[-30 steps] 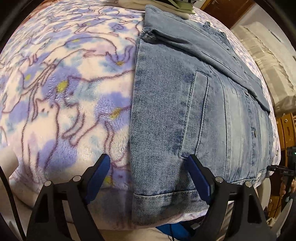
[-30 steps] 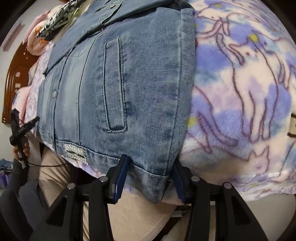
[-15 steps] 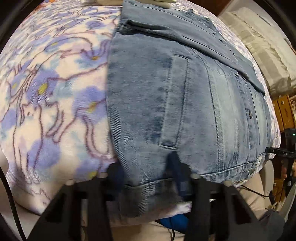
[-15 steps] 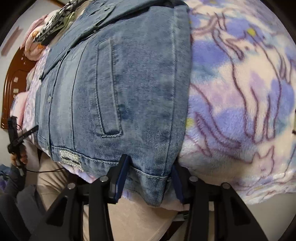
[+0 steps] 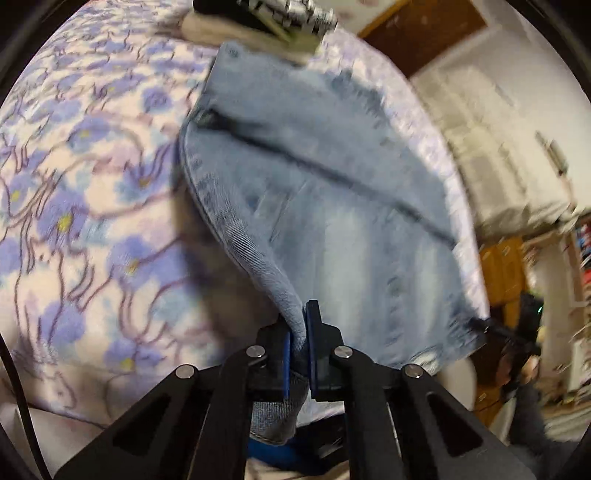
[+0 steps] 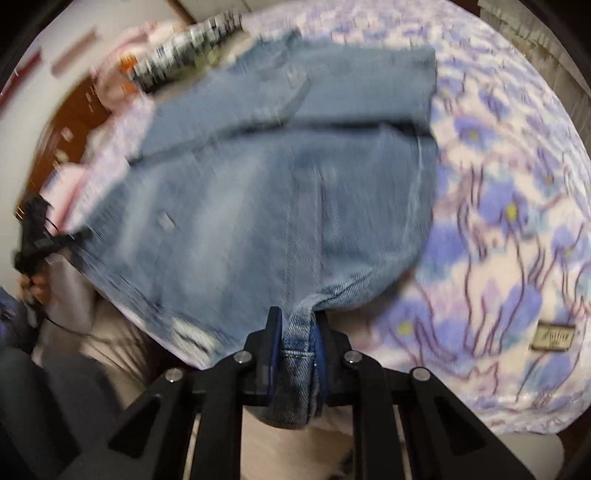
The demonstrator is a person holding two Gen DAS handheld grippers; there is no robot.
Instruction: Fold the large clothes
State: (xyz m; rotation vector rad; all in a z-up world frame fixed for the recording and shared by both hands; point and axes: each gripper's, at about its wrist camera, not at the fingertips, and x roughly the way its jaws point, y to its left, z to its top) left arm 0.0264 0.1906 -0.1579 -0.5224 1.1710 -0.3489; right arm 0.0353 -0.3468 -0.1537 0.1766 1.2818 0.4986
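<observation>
A light blue denim jacket point(image 5: 351, 221) lies on a bed with a purple flowered blanket point(image 5: 74, 221), its sleeves folded across the upper part. My left gripper point(image 5: 298, 341) is shut on the near left corner of the jacket's hem, and the cloth rises to it in a peak. In the right wrist view the denim jacket point(image 6: 277, 192) fills the middle. My right gripper point(image 6: 297, 339) has its jaws closing on the near right hem corner, with bunched denim pressed between the pads. Both corners are lifted off the blanket point(image 6: 517, 221).
Folded clothes point(image 5: 266, 18) sit at the far end of the bed beyond the jacket's collar. A cream padded headboard or cushion point(image 5: 498, 147) and wooden furniture point(image 5: 506, 269) stand to the right. The other gripper point(image 6: 35, 236) shows at the left edge of the right wrist view.
Both grippers went from open around the hem to pinching it, then rose, pulling the two hem corners up off the blanket. The views have tilted up and blurred.
</observation>
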